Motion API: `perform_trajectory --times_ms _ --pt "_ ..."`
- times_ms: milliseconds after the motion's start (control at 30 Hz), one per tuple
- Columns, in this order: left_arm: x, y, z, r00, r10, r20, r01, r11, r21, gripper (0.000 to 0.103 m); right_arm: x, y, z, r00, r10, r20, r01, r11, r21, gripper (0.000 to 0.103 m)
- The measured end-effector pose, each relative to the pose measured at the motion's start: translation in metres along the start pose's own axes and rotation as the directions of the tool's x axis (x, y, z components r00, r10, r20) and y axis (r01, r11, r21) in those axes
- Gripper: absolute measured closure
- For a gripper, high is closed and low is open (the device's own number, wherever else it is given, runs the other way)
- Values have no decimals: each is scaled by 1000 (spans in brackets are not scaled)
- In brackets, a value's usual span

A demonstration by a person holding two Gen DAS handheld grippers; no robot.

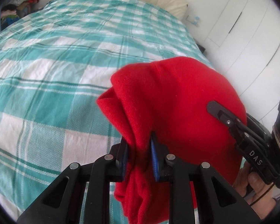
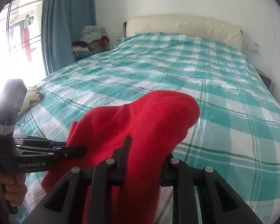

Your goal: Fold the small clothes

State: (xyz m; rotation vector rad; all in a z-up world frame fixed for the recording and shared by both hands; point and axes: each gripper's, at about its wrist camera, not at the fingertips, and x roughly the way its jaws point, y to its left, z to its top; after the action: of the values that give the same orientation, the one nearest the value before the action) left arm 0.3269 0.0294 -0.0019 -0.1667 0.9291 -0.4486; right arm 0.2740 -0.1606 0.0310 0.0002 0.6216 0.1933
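A small red knitted garment (image 1: 177, 102) hangs bunched in the air above the bed. My left gripper (image 1: 140, 158) is shut on a fold of it, its blue pads pressing the cloth from both sides. My right gripper (image 2: 145, 160) is shut on another part of the same red garment (image 2: 140, 123), which drapes over its fingers and hides the right fingertip. The right gripper also shows in the left wrist view (image 1: 220, 112), lying against the cloth. The left gripper shows in the right wrist view (image 2: 78, 151), at the garment's left edge.
A bed with a teal and white checked cover (image 2: 205, 78) spreads below and ahead, with a cream headboard (image 2: 183, 26). A clothes pile (image 2: 92, 35) and blue curtain (image 2: 65, 18) stand at the far left. A white wardrobe (image 1: 242, 37) stands to the right. A patterned cloth (image 2: 32, 96) lies at the bed's left edge.
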Motion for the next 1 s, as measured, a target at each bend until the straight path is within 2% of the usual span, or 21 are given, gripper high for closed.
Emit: perform_trajectory --times_ms 33,67,133,167,233,300,367,433,467,500,567,600,633,767,800,900,1000 --pt "7 -6 2 1000 11 -17 -11 1000 18 70 2 -6 6 1000 0 -6 0 1000 18 80" --pt "19 -10 4 998 35 -49 -33 999 35 55 6 -16 7 1000 -3 -26 4 999 47 80" --pt "43 -13 -2 986 144 -80 -137 987 84 38 25 -42 -5 993 -7 -122 23 991 128 71" --pt "51 -14 -7 972 222 -80 -212 971 112 37 37 -57 -15 981 -23 -195 55 985 162 57" --pt "48 -13 -26 942 331 -50 -318 933 171 36 43 -87 -43 951 -91 -296 157 966 207 38" --pt "34 -17 -45 920 391 14 -384 898 217 26 26 -106 -65 949 -117 -293 190 954 233 37" --pt "11 -27 -63 890 442 114 -456 854 250 6 0 -113 -78 953 -143 -269 208 951 230 20" --pt "-11 -38 -78 850 483 210 -525 812 256 0 -26 -106 -85 957 -161 -243 213 955 206 18" --pt "-20 -45 -84 835 500 231 -547 799 250 0 -38 -100 -88 958 -164 -234 210 959 189 17" --pt "-27 -51 -87 824 519 227 -564 791 236 0 -51 -93 -90 959 -168 -228 209 963 172 14" --pt "-41 -64 -98 792 574 209 -609 769 195 0 -75 -77 -95 961 -173 -214 206 968 146 9" --pt "-47 -69 -103 788 580 204 -613 769 182 0 -88 -69 -97 963 -173 -205 203 970 136 8" --pt "-55 -74 -111 796 572 198 -602 781 166 0 -98 -62 -100 964 -173 -200 201 971 126 7" --pt "-69 -80 -138 852 515 89 -522 847 96 0 -134 -37 -114 965 -171 -199 192 977 96 7" --pt "-71 -85 -145 861 501 91 -508 857 87 0 -142 -31 -118 965 -172 -200 193 977 89 7" --pt "-77 -92 -162 866 487 114 -496 866 60 0 -160 -16 -129 963 -192 -191 208 976 68 7" --pt "-79 -95 -169 889 453 62 -456 888 57 0 -171 -5 -135 954 -221 -202 233 972 41 7"
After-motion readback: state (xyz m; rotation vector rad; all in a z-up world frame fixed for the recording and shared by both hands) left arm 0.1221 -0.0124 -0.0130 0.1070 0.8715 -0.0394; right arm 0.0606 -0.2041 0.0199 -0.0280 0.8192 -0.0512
